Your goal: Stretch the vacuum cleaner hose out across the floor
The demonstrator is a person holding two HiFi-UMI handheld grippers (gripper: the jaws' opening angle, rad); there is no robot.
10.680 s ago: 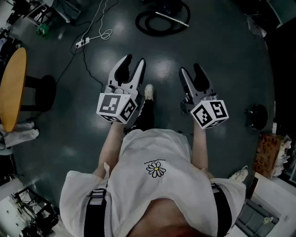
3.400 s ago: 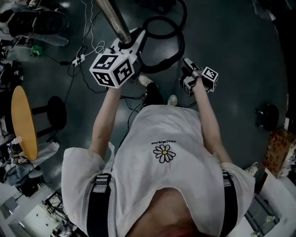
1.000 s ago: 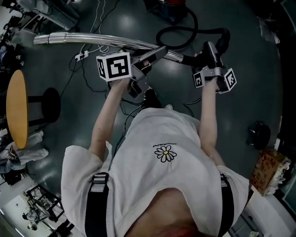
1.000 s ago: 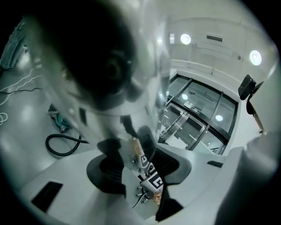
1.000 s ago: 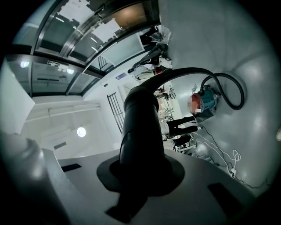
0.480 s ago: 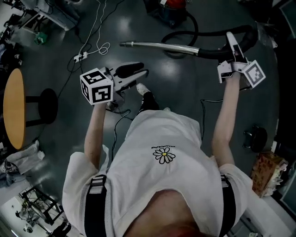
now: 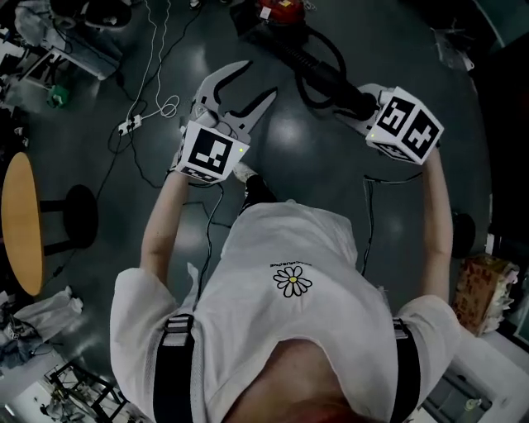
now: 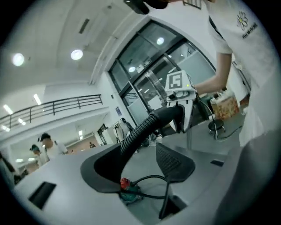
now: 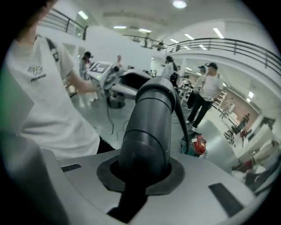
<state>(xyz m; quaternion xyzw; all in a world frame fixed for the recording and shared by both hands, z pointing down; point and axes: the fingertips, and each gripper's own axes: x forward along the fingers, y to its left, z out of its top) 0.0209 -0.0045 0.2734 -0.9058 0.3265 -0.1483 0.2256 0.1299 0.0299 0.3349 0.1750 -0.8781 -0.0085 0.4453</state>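
The black ribbed vacuum hose point(image 7: 318, 70) runs from the red and teal cleaner point(image 7: 277, 10) at the top down to my right gripper point(image 7: 357, 106). That gripper is shut on the hose's smooth black end piece point(image 9: 151, 118). My left gripper point(image 7: 260, 77) is held up to the left of the hose; its jaws have just been opening and stand wide with nothing between them. In the left gripper view the hose point(image 8: 140, 132) rises from the cleaner point(image 8: 127, 189) to the right gripper beyond the jaws. The metal wand is not in sight.
A power strip with a white cable point(image 7: 132, 125) and dark cords lie on the grey floor at left. A round wooden table point(image 7: 21, 223) and black stool point(image 7: 78, 219) stand further left, a cardboard box point(image 7: 471, 293) at right. Several people point(image 9: 206, 96) stand in the hall.
The left gripper let go of the metal wand, rolled and rose with jaws spread. The right gripper rolled over and came in from the far right, still holding the hose end.
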